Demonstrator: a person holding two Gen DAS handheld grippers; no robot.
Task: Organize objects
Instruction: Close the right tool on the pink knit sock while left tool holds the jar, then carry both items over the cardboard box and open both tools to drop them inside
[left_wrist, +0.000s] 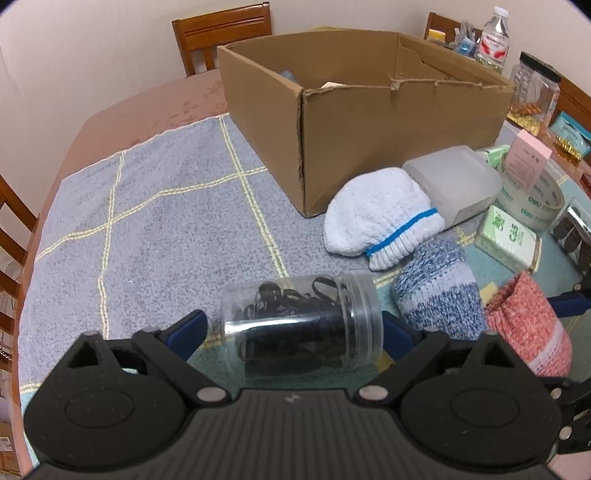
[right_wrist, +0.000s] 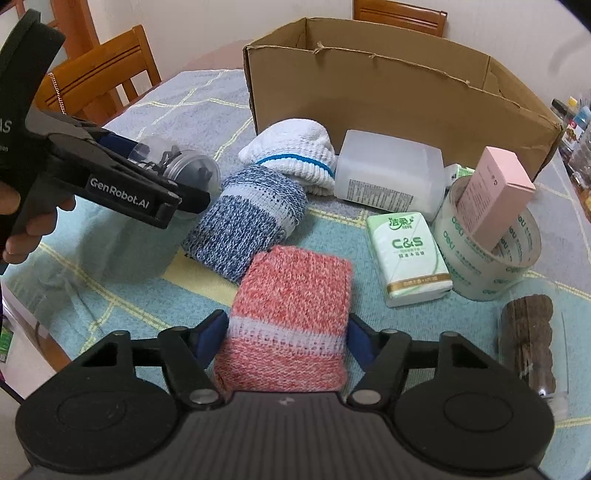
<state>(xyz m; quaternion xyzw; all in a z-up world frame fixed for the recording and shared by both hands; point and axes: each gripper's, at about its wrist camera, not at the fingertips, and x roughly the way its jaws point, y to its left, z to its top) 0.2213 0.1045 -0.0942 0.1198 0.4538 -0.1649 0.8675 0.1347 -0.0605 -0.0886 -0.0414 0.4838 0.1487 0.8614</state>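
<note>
The clear jar (left_wrist: 301, 325) is flanked by the left gripper (left_wrist: 295, 328), its pads apparently touching; the pink sock (right_wrist: 290, 321) is clenched by the right gripper (right_wrist: 288, 332). Both should be lifted clear before the box (right_wrist: 388, 85).

Open cloth on our left, a crowded patch on our right.

We see the grey checked cloth (left_wrist: 147, 206) lying bare left of the cardboard box (left_wrist: 369, 122), giving a wide way in. The box walls stand tall at the back. Right of that, the white sock (left_wrist: 376, 218), blue sock (left_wrist: 439, 288), plastic tub (left_wrist: 454, 181), tissue pack (right_wrist: 406, 254) and tape roll (right_wrist: 487, 254) with a pink carton (right_wrist: 495, 192) standing in it sit close together, leaving only narrow gaps.
</note>
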